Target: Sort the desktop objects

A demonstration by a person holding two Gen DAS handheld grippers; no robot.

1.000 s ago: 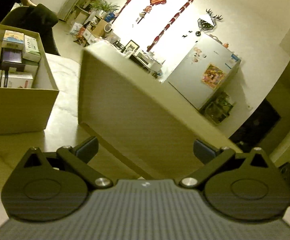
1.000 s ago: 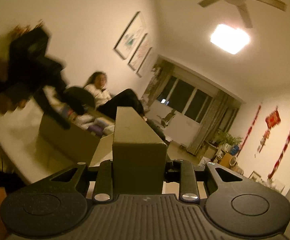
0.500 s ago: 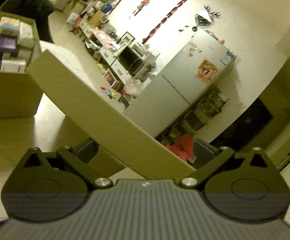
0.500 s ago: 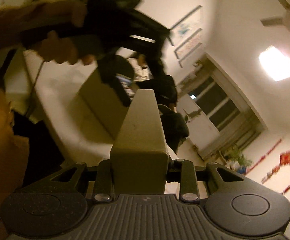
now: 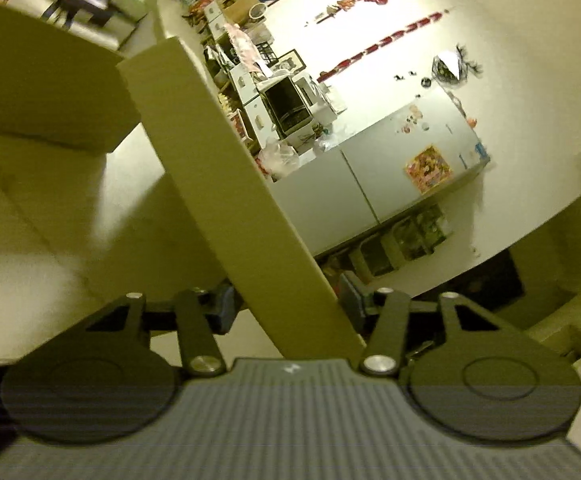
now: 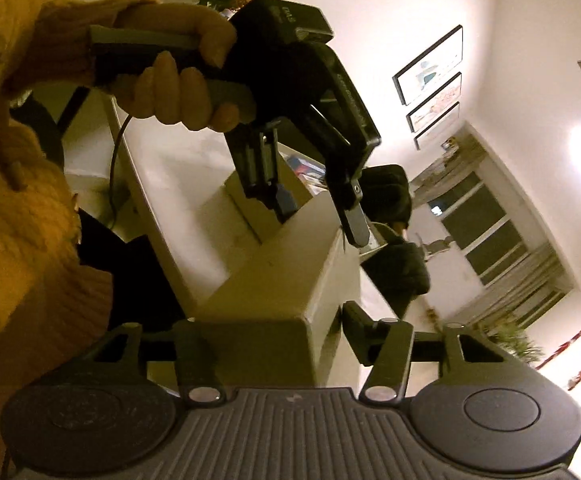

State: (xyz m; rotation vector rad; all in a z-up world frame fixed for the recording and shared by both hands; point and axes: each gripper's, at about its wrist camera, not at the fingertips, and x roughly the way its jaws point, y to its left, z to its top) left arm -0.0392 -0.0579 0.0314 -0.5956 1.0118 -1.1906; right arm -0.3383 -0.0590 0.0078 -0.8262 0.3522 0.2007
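A long plain cardboard box (image 5: 226, 184) hangs in the air, held at both ends. In the left wrist view my left gripper (image 5: 288, 300) is shut on one end, and the box runs up and left from it. My right gripper (image 6: 270, 320) is shut on the other end of the box (image 6: 274, 280). At the box's far end the right wrist view shows the left gripper (image 6: 314, 216) clamped on, held by a hand (image 6: 178, 80). Behind stands a big open carton (image 5: 50, 80) packed with several small packages.
The white table (image 5: 30, 240) lies under the box and the carton. A yellow knitted sleeve (image 6: 18, 200) fills the left of the right wrist view. A person in dark clothes (image 6: 398, 264) sits beyond the table. A fridge (image 5: 390, 184) and cluttered shelves stand past the table's edge.
My left gripper went from wide open around the box to shut on it. The box has tilted and lifted clear of the table. The right gripper stayed shut on its end.
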